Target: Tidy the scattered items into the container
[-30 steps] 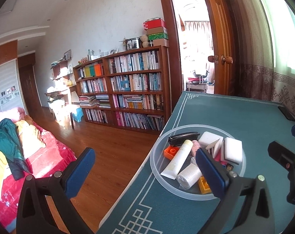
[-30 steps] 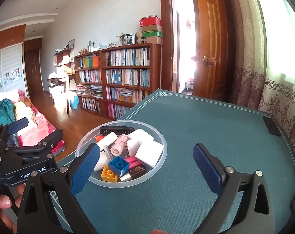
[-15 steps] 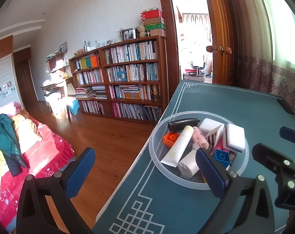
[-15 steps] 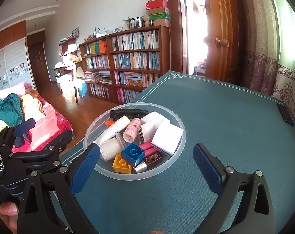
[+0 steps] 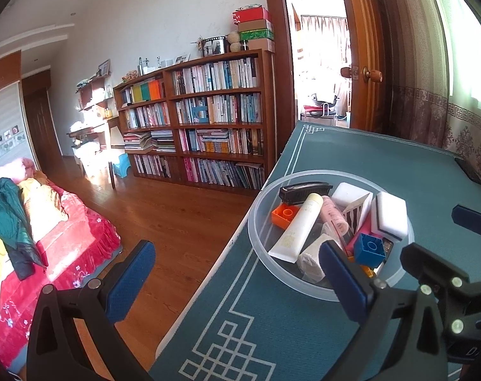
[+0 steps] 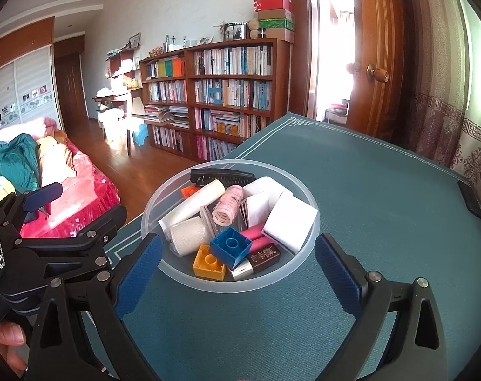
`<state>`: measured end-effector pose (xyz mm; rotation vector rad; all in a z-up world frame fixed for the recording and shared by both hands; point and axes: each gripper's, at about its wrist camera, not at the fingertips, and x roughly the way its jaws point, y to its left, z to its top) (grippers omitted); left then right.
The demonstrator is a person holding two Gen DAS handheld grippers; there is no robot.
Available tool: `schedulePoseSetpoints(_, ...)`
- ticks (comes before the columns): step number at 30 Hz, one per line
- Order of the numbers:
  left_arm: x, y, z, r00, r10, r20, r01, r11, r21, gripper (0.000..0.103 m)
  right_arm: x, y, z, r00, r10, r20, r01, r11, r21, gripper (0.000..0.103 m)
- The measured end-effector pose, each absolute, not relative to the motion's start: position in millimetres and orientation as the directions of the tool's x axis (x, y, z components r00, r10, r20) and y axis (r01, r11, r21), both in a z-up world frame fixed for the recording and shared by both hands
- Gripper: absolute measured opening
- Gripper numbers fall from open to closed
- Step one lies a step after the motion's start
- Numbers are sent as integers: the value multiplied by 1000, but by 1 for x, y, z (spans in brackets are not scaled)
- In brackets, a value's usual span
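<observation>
A clear round plastic bowl (image 6: 272,281) stands near the left edge of the teal table mat (image 6: 383,216). In it lie a blue brick (image 6: 230,247), a yellow brick (image 6: 208,262), a white sponge (image 6: 289,222), a pink hair roller (image 6: 227,204), a white tube (image 6: 193,206), a black comb (image 6: 223,176) and other small items. My right gripper (image 6: 237,273) hangs open just before the bowl's near rim, with nothing between its fingers. My left gripper (image 5: 237,282) is open and empty too, straddling the table's left edge with the bowl (image 5: 256,222) at its right finger.
A small black object (image 6: 470,200) lies at the table's right edge by the curtain. Left of the table the wooden floor (image 5: 177,222) drops away, with a red-covered bed (image 5: 65,238) and a bookcase (image 5: 208,127) beyond. A hand (image 6: 5,346) holds the left gripper.
The right gripper has come closer to the bowl, which now fills more of its view. The left gripper shifted slightly along the table edge. Both stayed open.
</observation>
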<state>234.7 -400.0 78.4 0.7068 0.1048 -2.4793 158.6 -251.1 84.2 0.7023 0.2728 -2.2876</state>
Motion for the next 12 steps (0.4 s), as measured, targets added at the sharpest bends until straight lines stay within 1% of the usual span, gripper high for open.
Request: schedulePoseSetpoints(12,233,-401,75,-702,-492,-515,532,-843,80,103,153,-248,81,-595,-567,-569,678,-734,22,99)
